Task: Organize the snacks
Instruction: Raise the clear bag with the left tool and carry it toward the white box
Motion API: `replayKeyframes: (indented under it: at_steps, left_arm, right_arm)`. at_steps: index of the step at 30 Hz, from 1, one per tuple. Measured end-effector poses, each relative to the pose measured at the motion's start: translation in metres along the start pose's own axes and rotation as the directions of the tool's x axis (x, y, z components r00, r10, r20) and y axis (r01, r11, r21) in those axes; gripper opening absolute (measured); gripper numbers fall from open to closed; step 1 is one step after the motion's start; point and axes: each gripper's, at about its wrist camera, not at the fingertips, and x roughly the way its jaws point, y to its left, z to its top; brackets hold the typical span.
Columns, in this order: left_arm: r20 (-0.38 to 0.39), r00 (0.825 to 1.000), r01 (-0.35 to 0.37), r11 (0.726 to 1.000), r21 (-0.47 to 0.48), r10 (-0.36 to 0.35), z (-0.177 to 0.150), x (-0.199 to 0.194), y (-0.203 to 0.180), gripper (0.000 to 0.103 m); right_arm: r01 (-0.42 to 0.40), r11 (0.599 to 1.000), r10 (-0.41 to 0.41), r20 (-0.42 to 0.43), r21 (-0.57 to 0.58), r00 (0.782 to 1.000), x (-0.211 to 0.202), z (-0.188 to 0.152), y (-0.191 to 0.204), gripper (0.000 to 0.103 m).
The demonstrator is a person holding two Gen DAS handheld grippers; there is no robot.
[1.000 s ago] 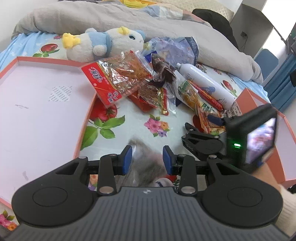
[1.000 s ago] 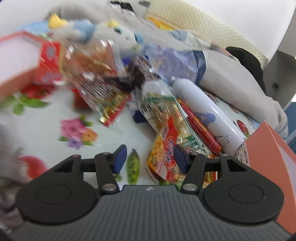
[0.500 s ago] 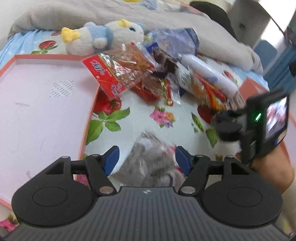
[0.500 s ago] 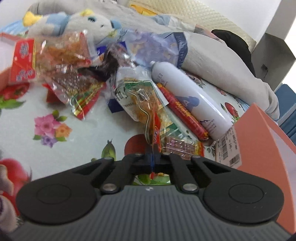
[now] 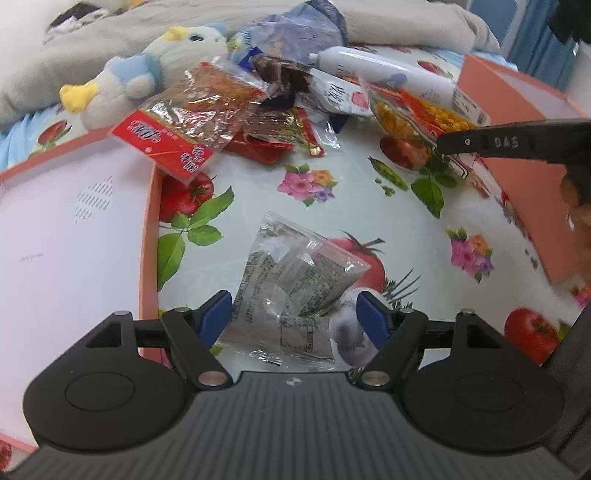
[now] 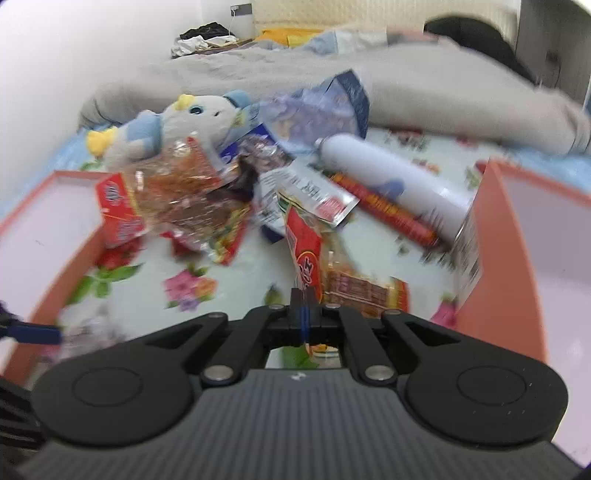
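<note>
A crinkled clear-and-silver snack packet [image 5: 295, 280] lies on the floral sheet between the blue pads of my left gripper [image 5: 295, 314]. Its jaws are opening and the pads stand clear of the packet. My right gripper [image 6: 304, 321] is shut on the edge of a red-and-yellow snack packet [image 6: 306, 243], which hangs lifted off the sheet. In the left wrist view the same right gripper [image 5: 441, 146] reaches in from the right, pinching that packet [image 5: 413, 114] beside the right-hand orange box [image 5: 517, 184]. More snack packets are piled behind.
A shallow orange-rimmed box [image 5: 74, 240] lies at the left. The pile holds a red-labelled packet [image 5: 166, 144], a white bottle [image 5: 380, 70] and a blue bag [image 5: 295, 33]. A plush toy [image 5: 147, 74] and a grey blanket [image 6: 258, 74] lie behind. A hand shows at the right edge.
My left gripper's jaws widened and let go of the clear packet, which now rests on the sheet. My right gripper shut on the red-and-yellow packet and lifted it out of the pile.
</note>
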Motion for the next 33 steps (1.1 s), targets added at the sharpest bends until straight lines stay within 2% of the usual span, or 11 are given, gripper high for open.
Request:
replayKeyframes:
  at_steps: [3, 7, 11, 13, 14, 15, 21, 27, 33]
  left_arm:
    - [-0.002, 1.000, -0.018, 0.999, 0.033, 0.018, -0.003, 0.003, -0.003, 0.078]
    - [-0.001, 1.000, -0.029, 0.996, 0.083, 0.029, -0.006, 0.007, -0.006, 0.078]
    - [-0.009, 0.999, -0.043, 0.993, 0.110, 0.044, -0.008, 0.014, -0.006, 0.077]
    - [-0.010, 0.998, -0.056, 0.992, 0.111, 0.058, -0.008, 0.018, -0.006, 0.071]
    - [-0.006, 0.998, -0.066, 0.992, 0.108, 0.067, -0.008, 0.019, -0.004, 0.065]
    - [-0.002, 0.998, -0.066, 0.993, 0.094, 0.067, -0.008, 0.018, -0.002, 0.059]
    - [0.007, 0.999, -0.032, 0.999, -0.002, 0.032, -0.006, 0.012, 0.008, 0.053]
    - [0.023, 1.000, 0.009, 0.989, -0.147, -0.006, 0.000, -0.002, 0.015, 0.052]
    - [0.069, 0.997, 0.043, 0.971, -0.235, -0.027, 0.019, -0.029, 0.014, 0.052]
  right_arm:
    - [-0.001, 1.000, 0.001, -0.022, 0.000, 1.000, -0.001, -0.007, 0.003, 0.003]
    - [-0.088, 0.993, 0.090, -0.020, 0.083, 0.996, -0.013, -0.007, -0.002, 0.003]
    - [-0.075, 0.994, 0.076, -0.007, 0.073, 0.997, -0.019, -0.006, -0.001, 0.003]
    - [-0.065, 0.995, 0.067, -0.020, 0.069, 0.998, -0.018, -0.007, -0.002, 0.003]
    - [-0.065, 0.995, 0.067, -0.024, 0.071, 0.997, -0.018, -0.008, -0.003, 0.003]
    - [-0.064, 0.995, 0.066, -0.025, 0.075, 0.998, -0.019, -0.008, -0.004, 0.003]
    - [-0.063, 0.994, 0.064, -0.005, 0.088, 0.998, -0.032, -0.007, -0.006, 0.003]
    - [-0.069, 0.992, 0.066, 0.033, 0.109, 0.997, -0.050, 0.002, -0.010, 0.003]
    - [-0.063, 0.992, 0.055, 0.074, 0.111, 0.996, -0.073, 0.014, -0.013, 0.003]
